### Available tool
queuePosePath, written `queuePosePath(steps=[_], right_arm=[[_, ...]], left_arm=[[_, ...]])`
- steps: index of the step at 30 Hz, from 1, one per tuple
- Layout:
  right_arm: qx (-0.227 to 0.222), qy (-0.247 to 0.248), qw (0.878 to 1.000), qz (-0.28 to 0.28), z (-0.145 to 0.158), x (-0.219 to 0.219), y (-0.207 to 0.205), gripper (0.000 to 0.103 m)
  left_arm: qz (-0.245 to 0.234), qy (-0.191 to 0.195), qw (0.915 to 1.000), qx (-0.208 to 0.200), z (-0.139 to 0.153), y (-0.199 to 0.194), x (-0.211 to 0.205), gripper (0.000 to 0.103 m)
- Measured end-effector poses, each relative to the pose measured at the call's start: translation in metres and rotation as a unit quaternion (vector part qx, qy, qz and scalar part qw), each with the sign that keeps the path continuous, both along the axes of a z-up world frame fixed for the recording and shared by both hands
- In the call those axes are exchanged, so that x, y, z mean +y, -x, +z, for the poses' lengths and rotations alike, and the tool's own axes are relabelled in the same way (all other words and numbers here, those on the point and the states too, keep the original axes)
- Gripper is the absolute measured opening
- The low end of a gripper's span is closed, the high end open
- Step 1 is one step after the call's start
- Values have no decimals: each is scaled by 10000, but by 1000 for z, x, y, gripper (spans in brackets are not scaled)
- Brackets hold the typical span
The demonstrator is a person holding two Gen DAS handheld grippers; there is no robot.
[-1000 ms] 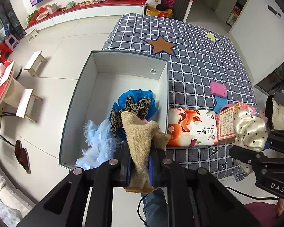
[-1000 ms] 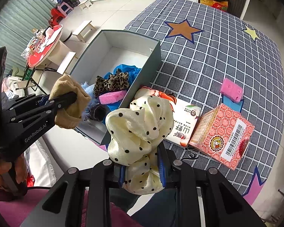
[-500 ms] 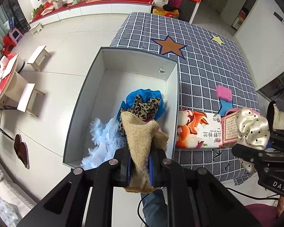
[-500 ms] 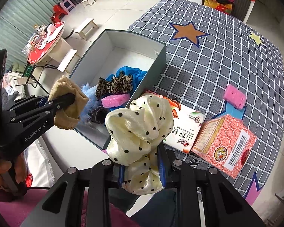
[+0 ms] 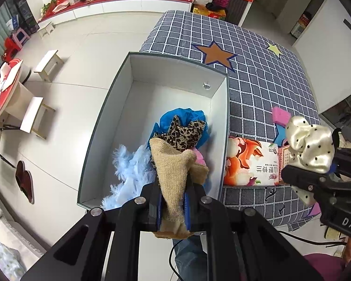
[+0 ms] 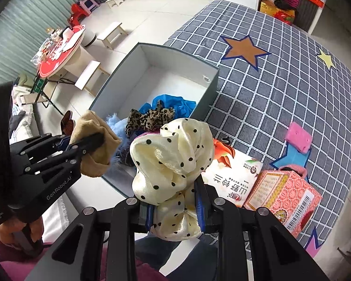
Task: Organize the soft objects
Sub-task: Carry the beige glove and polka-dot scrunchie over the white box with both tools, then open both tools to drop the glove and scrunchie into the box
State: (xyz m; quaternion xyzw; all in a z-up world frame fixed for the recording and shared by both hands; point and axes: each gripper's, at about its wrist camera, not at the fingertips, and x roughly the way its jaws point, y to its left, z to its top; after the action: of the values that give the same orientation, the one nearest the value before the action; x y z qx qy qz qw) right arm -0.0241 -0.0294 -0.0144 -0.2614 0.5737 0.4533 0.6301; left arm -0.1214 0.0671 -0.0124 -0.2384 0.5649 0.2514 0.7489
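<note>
While over box (image 5: pixel 223 126), left gripper (image 5: pixel 173 205) clamps tan cloth (image 5: pixel 173 171) (right gripper (image 6: pixel 175 207): scrunchie (image 6: pixel 173 154)).

"GenRobot.AI" on the left tongs (image 6: pixel 86 144), "DAS" on the right tongs (image 5: pixel 316 178), Chinese characters on the tissue pack (image 6: pixel 231 175)

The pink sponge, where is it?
In the right wrist view, the pink sponge lies right of centre on the checked mat, beyond the red patterned box.
</note>
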Motion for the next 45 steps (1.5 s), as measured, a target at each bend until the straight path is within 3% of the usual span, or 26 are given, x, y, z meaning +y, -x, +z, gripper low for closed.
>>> queuePosePath(steps=[29, 31, 33, 35, 36, 40, 45], right_arm=[[246, 123, 9994, 220, -12, 86, -20, 28], [245, 132, 9993, 248, -12, 93, -20, 28], [258, 149, 9991, 291, -12, 98, -20, 33], [217, 165, 9992, 301, -11, 101, -21, 52], [176, 138, 9993, 304, -8, 103, -21, 57], [202, 128, 9994, 262, -6, 108, -25, 57], [238, 133, 9995, 182, -3, 108, -29, 57]], left_arm=[[256, 135, 9991, 313, -31, -19, 43, 19], [266, 141, 9991, 305, -31, -20, 44, 24], [277, 134, 9990, 327, -31, -20, 44, 49], [292, 101, 9990, 310, -29, -20, 44, 71], [303, 92, 9991, 280, -27, -19, 44, 76], [414, 210, 9987, 201, -27, -17, 47, 81], [642, 370, 9972, 84, -29, -12, 53, 103]])
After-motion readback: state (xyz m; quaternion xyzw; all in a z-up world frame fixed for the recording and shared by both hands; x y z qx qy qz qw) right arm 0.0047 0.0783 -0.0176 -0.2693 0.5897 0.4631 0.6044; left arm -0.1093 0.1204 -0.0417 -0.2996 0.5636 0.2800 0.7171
